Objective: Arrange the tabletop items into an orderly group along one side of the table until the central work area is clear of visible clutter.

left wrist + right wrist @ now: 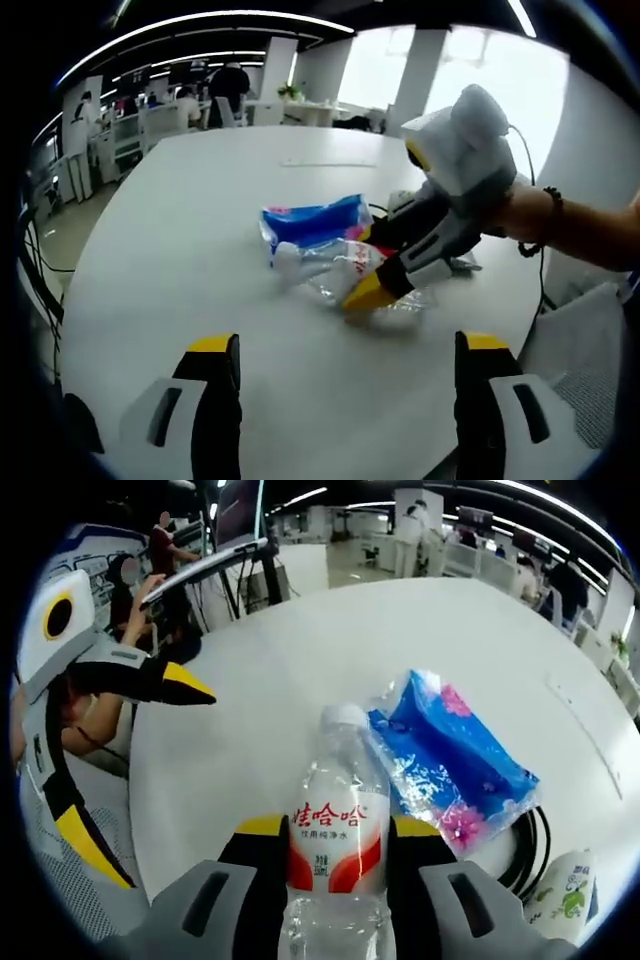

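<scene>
The water bottle (338, 830) is clear glossy plastic with a printed label. The blue tissue pack (450, 765) wears shiny crinkled film. The white table (300, 640) looks smooth and matt.

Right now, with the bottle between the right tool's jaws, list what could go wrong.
1. The water bottle is clear, thin plastic held by the right tool; squeezing may crumple it, or it may slip out.
2. The blue tissue pack lies against the bottle, so dragging could push it along.
3. A black cable loops beside the pack and could snag.
The left tool is open and apart.
</scene>
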A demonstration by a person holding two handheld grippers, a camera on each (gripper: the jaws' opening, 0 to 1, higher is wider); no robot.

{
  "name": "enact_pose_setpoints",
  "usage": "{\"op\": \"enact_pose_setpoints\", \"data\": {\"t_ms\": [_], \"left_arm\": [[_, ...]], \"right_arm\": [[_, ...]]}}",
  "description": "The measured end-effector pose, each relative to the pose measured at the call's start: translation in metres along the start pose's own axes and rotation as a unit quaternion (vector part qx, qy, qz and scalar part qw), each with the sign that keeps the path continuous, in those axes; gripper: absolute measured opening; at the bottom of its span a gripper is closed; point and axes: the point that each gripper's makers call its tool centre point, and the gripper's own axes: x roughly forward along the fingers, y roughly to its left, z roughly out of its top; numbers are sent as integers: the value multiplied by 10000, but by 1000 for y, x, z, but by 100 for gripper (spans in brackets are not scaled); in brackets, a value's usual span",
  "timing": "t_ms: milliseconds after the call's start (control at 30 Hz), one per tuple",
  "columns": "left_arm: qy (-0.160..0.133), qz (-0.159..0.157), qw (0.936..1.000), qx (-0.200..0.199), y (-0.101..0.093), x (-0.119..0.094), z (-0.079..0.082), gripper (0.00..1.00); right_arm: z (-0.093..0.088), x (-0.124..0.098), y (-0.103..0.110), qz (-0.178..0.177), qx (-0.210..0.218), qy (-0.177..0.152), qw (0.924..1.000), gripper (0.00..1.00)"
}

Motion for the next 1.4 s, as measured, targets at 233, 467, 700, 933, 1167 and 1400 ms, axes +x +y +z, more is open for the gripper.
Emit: {"op": "enact_pose_setpoints", "data": {"t_ms": [233, 467, 700, 933, 1167, 1400], "left_arm": [[-66, 12, 10000, 5, 0, -1, 4, 86], [-119, 27, 9999, 11, -2, -4, 6, 86], [-148, 51, 9999, 42, -4, -6, 6, 85], [-270, 64, 9995, 126, -7, -7, 10, 82], [-337, 56, 9991, 243, -13, -6, 15, 80], [-309, 74, 9990, 328, -16, -7, 15, 79]], "right_arm": [[22, -10, 5, 223, 253, -550, 9979, 34], [46, -24, 0, 303, 368, -1133, 9924, 34], [52, -32, 0, 204, 227, -1459, 9888, 34], [52, -36, 4, 115, 129, -1852, 9826, 34], [47, -43, 6, 96, 157, -2103, 9775, 35], [36, -54, 11, 119, 122, -2298, 9731, 36]]}}
